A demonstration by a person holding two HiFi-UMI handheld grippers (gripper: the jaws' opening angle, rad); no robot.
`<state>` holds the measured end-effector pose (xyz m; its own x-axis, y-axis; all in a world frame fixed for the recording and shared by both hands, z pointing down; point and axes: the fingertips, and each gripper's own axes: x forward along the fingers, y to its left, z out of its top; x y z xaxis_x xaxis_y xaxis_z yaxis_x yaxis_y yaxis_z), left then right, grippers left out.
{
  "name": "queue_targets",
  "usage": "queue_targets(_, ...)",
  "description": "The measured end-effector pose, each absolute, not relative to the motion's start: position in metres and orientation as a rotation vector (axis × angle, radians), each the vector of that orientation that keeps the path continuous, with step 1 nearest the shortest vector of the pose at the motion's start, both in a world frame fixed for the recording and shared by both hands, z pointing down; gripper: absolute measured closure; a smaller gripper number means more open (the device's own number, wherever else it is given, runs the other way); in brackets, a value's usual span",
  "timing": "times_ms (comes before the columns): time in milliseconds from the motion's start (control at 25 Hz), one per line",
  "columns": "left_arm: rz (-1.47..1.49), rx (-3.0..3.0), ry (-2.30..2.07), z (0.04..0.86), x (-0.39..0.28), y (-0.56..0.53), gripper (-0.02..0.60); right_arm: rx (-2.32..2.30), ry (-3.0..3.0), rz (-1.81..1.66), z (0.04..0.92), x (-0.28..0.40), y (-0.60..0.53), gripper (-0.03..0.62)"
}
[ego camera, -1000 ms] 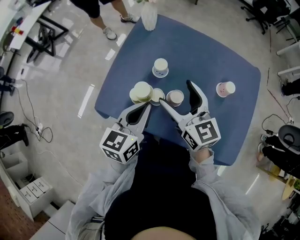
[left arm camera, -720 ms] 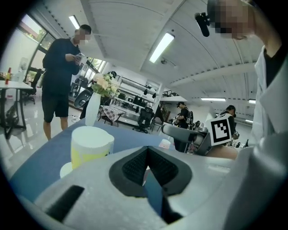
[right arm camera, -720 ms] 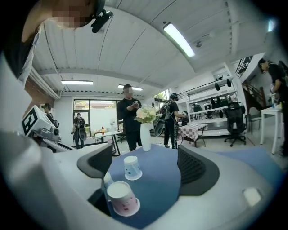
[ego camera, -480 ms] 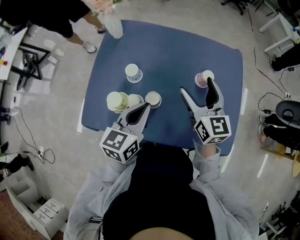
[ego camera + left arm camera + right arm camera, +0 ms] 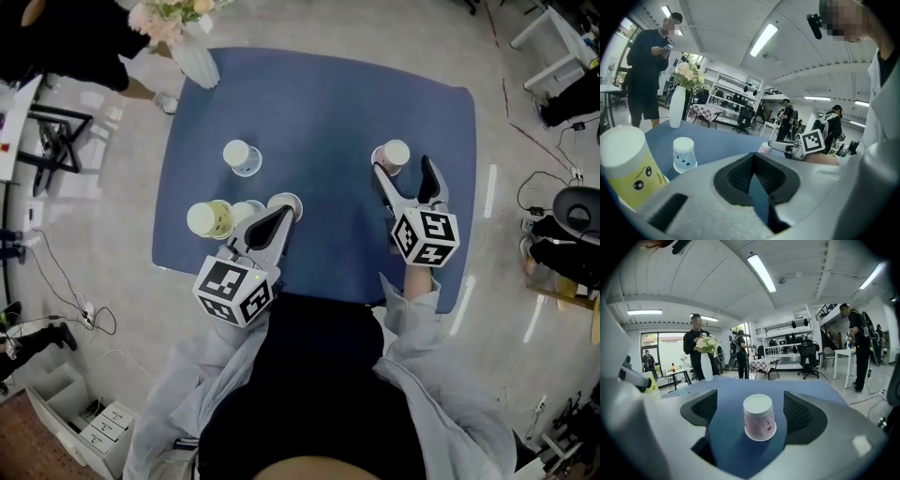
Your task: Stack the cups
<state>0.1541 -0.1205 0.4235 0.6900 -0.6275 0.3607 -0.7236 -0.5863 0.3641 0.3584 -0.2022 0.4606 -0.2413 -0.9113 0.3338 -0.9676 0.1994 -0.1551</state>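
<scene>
Blue is the table (image 5: 328, 103) in the head view, and five cups stand on it. The pink cup (image 5: 392, 156) stands alone on the right side. The right gripper (image 5: 403, 176) is just behind it, with one jaw on each side. On the left side, the yellow cup (image 5: 208, 219) and two pale cups (image 5: 246, 212) (image 5: 284, 204) stand close together, and the tips of the left gripper (image 5: 279, 218) are just beside them. The blue-faced cup (image 5: 240, 157) stands apart, further back. A white vase (image 5: 192, 61) with flowers stands at the far left corner.

In the left gripper view the jaws are pressed together with nothing between them. The yellow cup (image 5: 628, 164) is near on the left.

In the right gripper view the jaws are wide apart. The pink cup (image 5: 759, 418) stands upside down between them and neither pad (image 5: 797, 411) touches it
</scene>
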Motion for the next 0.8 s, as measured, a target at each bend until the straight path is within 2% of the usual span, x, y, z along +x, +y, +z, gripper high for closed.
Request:
queue_targets(160, 0.286, 2.388, -1.064, 0.43, 0.155, -0.124, 0.583, 1.783, -2.256, 0.496, 0.485, 0.36, -0.212, 0.146)
queue_targets(280, 0.305, 2.37, -1.075, 0.434, 0.155, -0.125, 0.583, 1.761, -2.247, 0.479, 0.496, 0.357, -0.219, 0.177)
queue_targets(440, 0.321, 2.352, -1.09, 0.439, 0.159, -0.129, 0.583, 1.786, -2.228, 0.478, 0.504, 0.364, -0.228, 0.312)
queue_targets(800, 0.312, 2.337, -1.104, 0.444, 0.159, -0.131, 0.583, 1.783, -2.239, 0.46, 0.506, 0.365, -0.23, 0.324)
